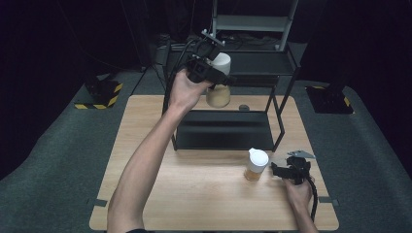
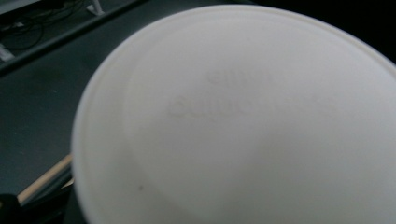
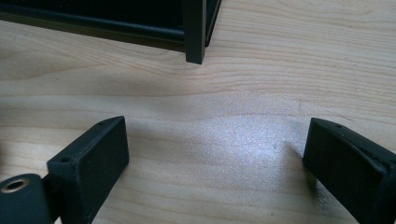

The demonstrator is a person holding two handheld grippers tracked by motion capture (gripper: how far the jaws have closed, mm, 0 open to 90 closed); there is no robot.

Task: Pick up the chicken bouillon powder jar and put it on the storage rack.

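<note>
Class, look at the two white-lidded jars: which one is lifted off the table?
The jar with pale contents held by the left gripper above the black rack. The amber-filled jar stands on the table.

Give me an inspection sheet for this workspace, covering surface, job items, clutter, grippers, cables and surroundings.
Surface: light wooden table, mostly bare.
Job's things: white-lidded jar of pale powder, held up at the black metal shelf rack; second white-lidded jar of amber contents, upright on the table.
Clutter: small dark round object behind the rack; too small to identify.
Grippers: left gripper shut on the first jar; right gripper low over the table, jaws open, nothing between them.
Cables: black cable trailing from the right gripper.
Surroundings: grey carpet, dark background.
</note>
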